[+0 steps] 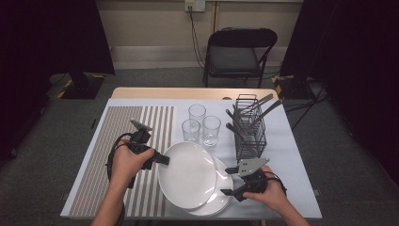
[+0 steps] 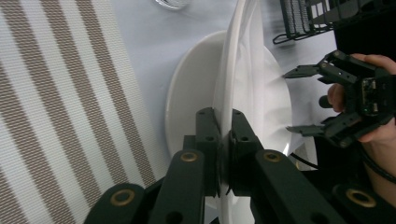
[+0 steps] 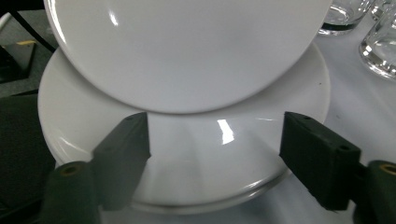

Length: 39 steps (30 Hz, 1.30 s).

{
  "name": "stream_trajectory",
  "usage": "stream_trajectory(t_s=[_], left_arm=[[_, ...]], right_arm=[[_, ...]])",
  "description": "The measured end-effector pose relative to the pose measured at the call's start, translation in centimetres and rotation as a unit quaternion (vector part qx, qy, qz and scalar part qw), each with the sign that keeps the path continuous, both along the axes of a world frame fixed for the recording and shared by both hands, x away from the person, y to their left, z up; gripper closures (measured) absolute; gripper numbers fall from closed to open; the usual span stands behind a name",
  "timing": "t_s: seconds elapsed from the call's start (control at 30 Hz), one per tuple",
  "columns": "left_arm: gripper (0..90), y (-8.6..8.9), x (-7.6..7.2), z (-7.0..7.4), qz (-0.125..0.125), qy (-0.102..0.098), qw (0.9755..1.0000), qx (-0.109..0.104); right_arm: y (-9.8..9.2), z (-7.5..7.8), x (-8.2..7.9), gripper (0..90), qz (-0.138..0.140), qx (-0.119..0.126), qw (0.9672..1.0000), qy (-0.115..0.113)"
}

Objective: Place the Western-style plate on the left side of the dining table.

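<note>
Three clear glasses point(image 1: 201, 125) stand close together near the middle of the table point(image 1: 291, 155). Just to their right is a black wire caddy point(image 1: 250, 129) holding what look like several dark-handled utensils point(image 1: 256, 110), leaning outward. A striped placemat point(image 1: 117, 155) covers the table's left part. Beyond the far edge stands a black folding chair point(image 1: 237, 54) on grey floor.
</note>
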<state>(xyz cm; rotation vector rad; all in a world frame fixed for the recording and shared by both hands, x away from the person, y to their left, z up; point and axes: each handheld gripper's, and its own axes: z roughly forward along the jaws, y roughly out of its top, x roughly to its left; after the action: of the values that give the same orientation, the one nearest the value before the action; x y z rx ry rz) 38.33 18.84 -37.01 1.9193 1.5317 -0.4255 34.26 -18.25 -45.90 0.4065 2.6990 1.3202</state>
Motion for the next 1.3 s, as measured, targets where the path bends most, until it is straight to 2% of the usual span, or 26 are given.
stream_trajectory(t_s=[0.03,0.2,0.23,0.33,0.4,0.43,0.53,0.73,0.8,1.17,1.3], left_arm=[[85.7,0.1,0.0,0.1,0.001,-0.001,1.0000,-0.001],[85.8,0.3,0.1,0.6,-0.002,-0.001,1.0000,0.004],[85.9,0.4,0.2,0.8,-0.003,0.001,1.0000,-0.004],[86.0,0.7,0.3,1.0,-0.002,0.001,1.0000,-0.010],[85.8,0.8,0.3,1.2,0.000,-0.001,0.9999,-0.013],[85.9,1.0,0.3,1.6,0.001,-0.001,1.0000,-0.006],[85.7,1.1,0.3,1.9,0.007,-0.003,1.0000,-0.003],[85.8,1.9,0.4,2.4,0.013,-0.004,0.9998,-0.012],[85.7,2.1,0.4,2.6,0.016,-0.003,0.9998,-0.009],[85.7,3.5,0.4,3.0,0.030,-0.001,0.9994,-0.018],[85.6,4.1,0.4,3.1,0.032,-0.008,0.9993,-0.016]], right_arm=[[-0.1,0.0,0.0,20.4,-0.001,0.003,1.0000,0.007],[-0.4,0.1,0.0,16.2,0.007,0.008,0.9999,0.007],[-0.6,0.3,0.0,16.1,0.004,0.010,0.9999,0.009],[-1.0,0.3,0.0,16.2,0.003,0.014,0.9998,0.013],[-1.2,0.4,0.0,16.2,0.002,0.011,0.9999,0.013],[-1.4,0.4,0.0,16.2,0.003,0.010,0.9999,0.011],[-1.8,0.4,-0.1,16.1,0.002,0.011,0.9998,0.015],[-2.9,0.5,-0.2,16.2,0.003,0.006,0.9998,0.019],[-3.2,0.5,-0.2,16.2,0.002,0.004,0.9997,0.022],[-4.3,0.2,0.0,16.2,-0.002,-0.010,0.9995,0.031],[-4.5,0.1,0.0,16.2,-0.007,-0.013,0.9994,0.031]])
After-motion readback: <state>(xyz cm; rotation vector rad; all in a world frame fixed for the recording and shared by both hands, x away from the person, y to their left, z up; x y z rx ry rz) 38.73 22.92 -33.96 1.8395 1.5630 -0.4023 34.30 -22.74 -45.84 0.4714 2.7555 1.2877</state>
